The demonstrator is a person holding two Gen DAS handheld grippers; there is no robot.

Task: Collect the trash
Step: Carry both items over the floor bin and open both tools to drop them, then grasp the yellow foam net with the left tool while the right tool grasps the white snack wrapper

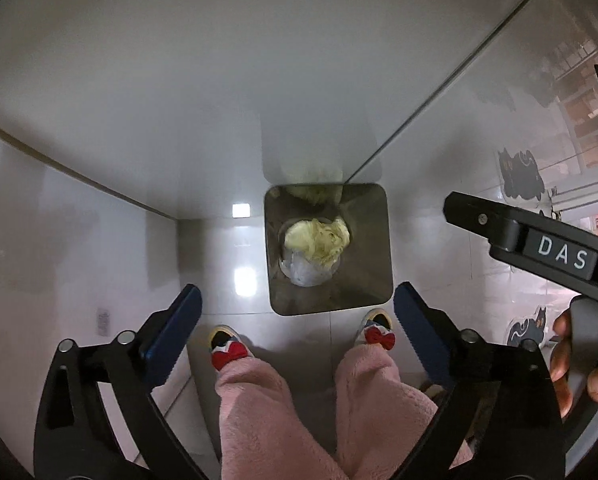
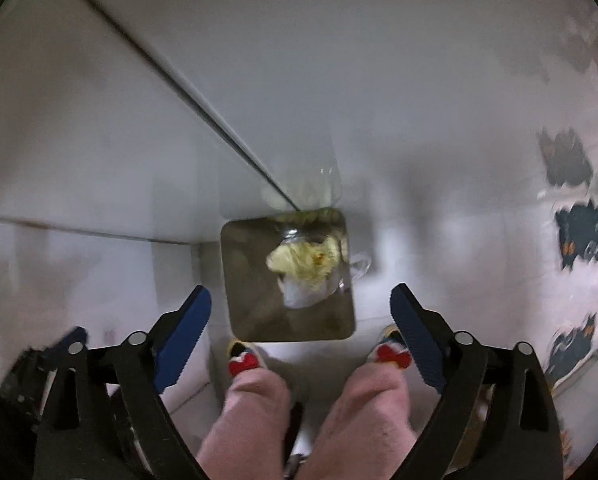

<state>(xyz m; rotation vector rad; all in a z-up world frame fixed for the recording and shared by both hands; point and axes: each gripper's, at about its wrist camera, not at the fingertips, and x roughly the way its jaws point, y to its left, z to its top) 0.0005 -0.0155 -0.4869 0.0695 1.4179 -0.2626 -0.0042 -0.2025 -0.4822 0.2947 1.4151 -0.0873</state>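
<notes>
Steel bin (image 1: 379, 248) stood on floor at wall corner, crumpled trash (image 1: 317, 242) lying inside. Left gripper (image 1: 297, 330) and right gripper (image 2: 301, 330) hung above, jaws spread, empty. Judgement: drop complete; withdraw straight up, clear of rim.
</notes>
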